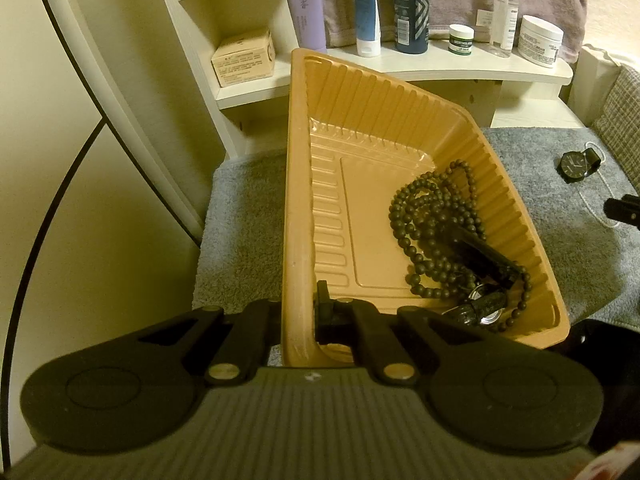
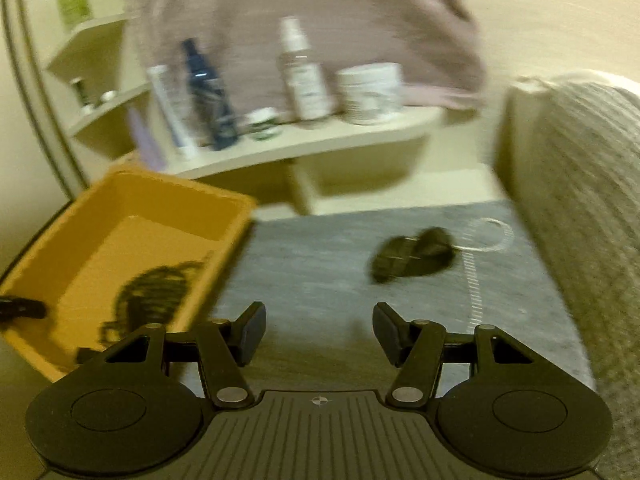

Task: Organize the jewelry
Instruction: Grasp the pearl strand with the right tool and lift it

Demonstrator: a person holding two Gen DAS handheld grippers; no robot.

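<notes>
While the left gripper (image 1: 298, 312) clamps the orange tray (image 1: 298, 160) rim, the right gripper (image 2: 319, 334) hangs released near the black watch (image 2: 412, 256).

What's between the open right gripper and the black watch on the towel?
Only bare grey towel lies between the right hand-held gripper and the watch, as the right wrist view shows.

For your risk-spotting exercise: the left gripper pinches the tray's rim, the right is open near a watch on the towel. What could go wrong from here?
1. The left gripper pinches only the rim of the tray, which looks tilted; the beads might slide or spill.
2. The right gripper, open and empty, could snag the thin chain beside the watch and drag it off the towel.
</notes>
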